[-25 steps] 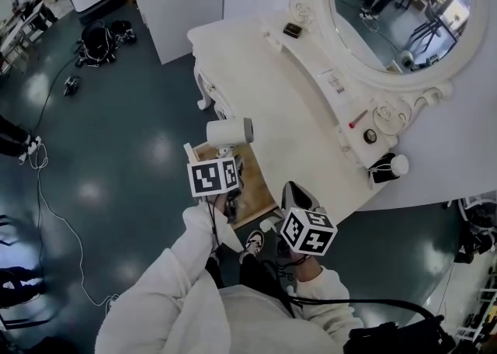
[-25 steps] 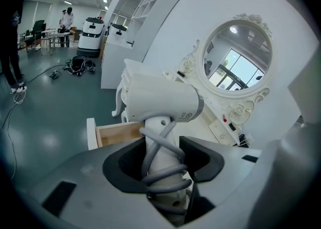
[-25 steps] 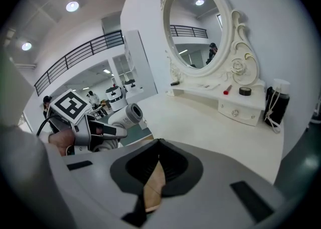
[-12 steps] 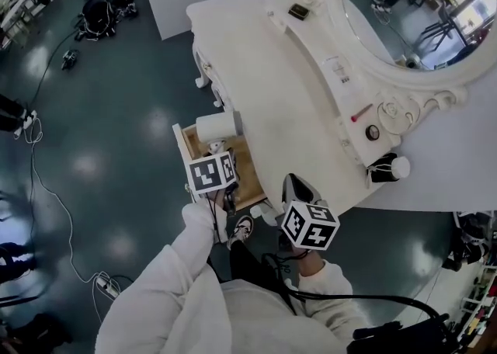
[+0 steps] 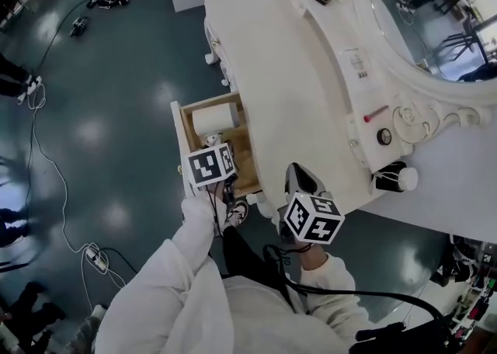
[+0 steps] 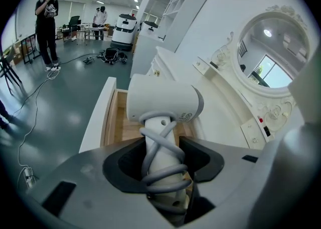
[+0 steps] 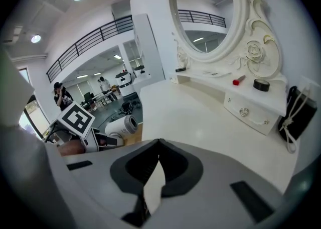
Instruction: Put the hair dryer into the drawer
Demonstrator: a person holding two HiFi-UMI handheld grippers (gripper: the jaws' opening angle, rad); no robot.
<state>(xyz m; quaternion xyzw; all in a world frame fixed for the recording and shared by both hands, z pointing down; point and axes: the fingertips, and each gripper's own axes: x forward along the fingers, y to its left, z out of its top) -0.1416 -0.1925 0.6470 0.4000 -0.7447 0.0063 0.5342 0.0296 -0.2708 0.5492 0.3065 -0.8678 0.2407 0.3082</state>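
Firmly grasping the dryer [image 6: 160, 103] by its handle in the left claw [image 6: 163, 147], both jaws pressed on the grey cord [image 6: 163, 179] wound round that handle. Tilted downward, with the dryer's barrel just beyond the tips, lying crosswise over the open drawer [image 6: 95, 120]. From the head view, barrel within the drawer's wooden outline, just ahead of the claw; whether resting on the bottom, cannot tell. Right of that claw, the white counter [image 5: 287, 88], with the drawer standing out from its front. Further right, the right claw [image 7: 158, 142], clenched on nothing, jaw tips together, just at the counter's near edge. Beyond it, across the counter, an oval mirror [image 7: 208, 12] in a carved frame. Below the mirror, a small shelf [image 7: 261, 115] carrying a red stick [image 7: 238, 80] and a black round thing [image 7: 261, 85].
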